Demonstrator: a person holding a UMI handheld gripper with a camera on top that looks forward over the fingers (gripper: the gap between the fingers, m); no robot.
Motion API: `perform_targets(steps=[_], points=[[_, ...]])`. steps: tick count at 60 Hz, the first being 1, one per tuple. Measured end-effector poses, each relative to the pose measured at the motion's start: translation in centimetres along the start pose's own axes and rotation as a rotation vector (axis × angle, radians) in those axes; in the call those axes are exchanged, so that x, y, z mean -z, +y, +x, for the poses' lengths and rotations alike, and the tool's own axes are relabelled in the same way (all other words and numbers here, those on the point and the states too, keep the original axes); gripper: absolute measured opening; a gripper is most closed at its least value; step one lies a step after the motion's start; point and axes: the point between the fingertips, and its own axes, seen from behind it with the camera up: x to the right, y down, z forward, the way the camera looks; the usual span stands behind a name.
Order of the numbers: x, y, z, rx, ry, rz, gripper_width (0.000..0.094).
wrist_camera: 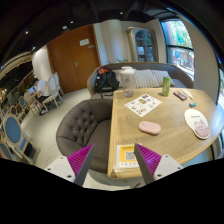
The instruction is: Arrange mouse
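A flat pink oval mouse [149, 127] lies on the wooden table [165, 140], a little beyond my right finger. Farther right, near the table's edge, lies a white oval mouse pad [195, 119] with a small pinkish thing [203, 130] on it. My gripper [114, 160] is high above the table's near corner. Its fingers are open with nothing between them. The purple pads [80, 158] show at both sides.
A card with a yellow label [126, 155] lies at the near corner, just ahead of the fingers. A printed sheet [143, 103], a green bottle [166, 85] and small dark items [180, 96] sit farther back. A grey tufted chair [85, 120] stands left of the table.
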Motion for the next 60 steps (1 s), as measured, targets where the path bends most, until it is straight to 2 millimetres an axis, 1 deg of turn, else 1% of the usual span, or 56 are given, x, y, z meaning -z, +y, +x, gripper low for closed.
perform_targets(steps=[5,6,7,9,10,12,13,16,21,26,32,36,41,47,53,55,60], points=[[-0.2,-0.5,0.3,0.026,0.004,0.011,0.0841],[-0.3,-0.4,0.0,0.032,0.005,0.012,0.0839],[-0.8,-0.6,1.1,0.039,0.001,0.013,0.0839],[-1.1,-0.8,1.4,0.048,-0.002,0.013,0.0838],[-0.8,-0.8,1.2,0.052,0.000,0.010,0.0839],[-1.2,-0.5,1.3,0.057,0.002,0.005,0.0839],[-1.9,-0.6,2.0,0.058,0.002,0.004,0.0838],[-2.3,-0.7,3.0,0.061,0.016,0.003,0.0831],[-3.3,-0.6,5.8,0.066,0.054,0.003,0.0839],[-4.2,-0.3,9.4,0.077,0.107,-0.003,0.0840],[-6.0,0.2,13.9,0.093,0.156,0.001,0.0838],[-7.5,0.5,16.2,0.105,0.175,-0.004,0.0836],[-9.5,0.8,18.2,0.124,0.180,-0.010,0.0836],[-12.2,0.8,19.8,0.151,0.179,-0.018,0.0832],[-14.6,1.0,19.8,0.165,0.139,-0.035,0.0840],[-15.1,0.4,19.5,0.163,0.120,-0.016,0.0822],[-16.4,-0.5,19.5,0.178,0.102,-0.009,0.0833]])
